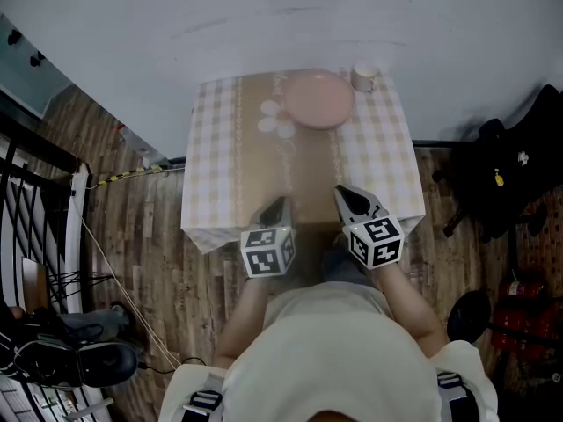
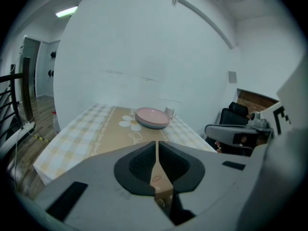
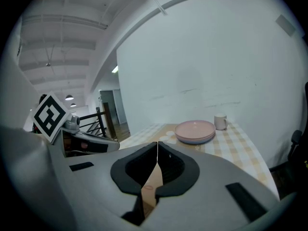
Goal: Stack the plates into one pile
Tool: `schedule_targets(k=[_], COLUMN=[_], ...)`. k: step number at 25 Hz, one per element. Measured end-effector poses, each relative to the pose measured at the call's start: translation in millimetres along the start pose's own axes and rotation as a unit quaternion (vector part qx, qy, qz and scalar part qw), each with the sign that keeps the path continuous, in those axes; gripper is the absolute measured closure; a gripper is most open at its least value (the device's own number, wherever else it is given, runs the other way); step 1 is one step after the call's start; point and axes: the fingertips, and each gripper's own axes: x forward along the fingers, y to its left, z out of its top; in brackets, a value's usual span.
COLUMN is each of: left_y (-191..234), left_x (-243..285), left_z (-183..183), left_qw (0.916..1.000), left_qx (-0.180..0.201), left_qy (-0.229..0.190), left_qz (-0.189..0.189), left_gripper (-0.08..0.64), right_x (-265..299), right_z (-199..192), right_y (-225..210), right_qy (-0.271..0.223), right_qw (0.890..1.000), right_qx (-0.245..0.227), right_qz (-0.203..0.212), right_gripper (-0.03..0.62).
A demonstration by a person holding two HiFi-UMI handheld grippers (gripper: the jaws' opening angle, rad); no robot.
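Observation:
A pile of pink plates (image 1: pixel 319 99) (image 2: pixel 152 117) (image 3: pixel 195 131) rests at the far end of the checked table (image 1: pixel 220 174), near the wall. My left gripper (image 1: pixel 280 206) (image 2: pixel 156 146) hangs over the table's near edge, jaws shut with nothing between them. My right gripper (image 1: pixel 345 197) (image 3: pixel 157 148) is beside it over the same edge, jaws also shut and empty. Both grippers are well short of the plates.
A white mug (image 1: pixel 364 76) (image 2: pixel 170 112) (image 3: pixel 220 121) stands just right of the plates. A black chair (image 1: pixel 506 170) is right of the table. A black railing (image 1: pixel 35 209) and a chair base are on the left over the wooden floor.

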Motion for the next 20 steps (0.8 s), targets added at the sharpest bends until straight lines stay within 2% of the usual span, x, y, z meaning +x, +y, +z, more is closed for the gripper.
schedule_targets(k=[20], left_y=[21.8], left_x=[-58.6], left_z=[-29.0], left_qw=[1.0000], left_qx=[0.005], left_qy=[-0.004], left_qz=[-0.007], left_gripper=[0.541], right_x=[-23.5], right_z=[-13.6], right_y=[62.0], right_qy=[-0.011], right_qw=[1.000], right_qx=[-0.001], right_qz=[0.005], right_gripper=[0.588])
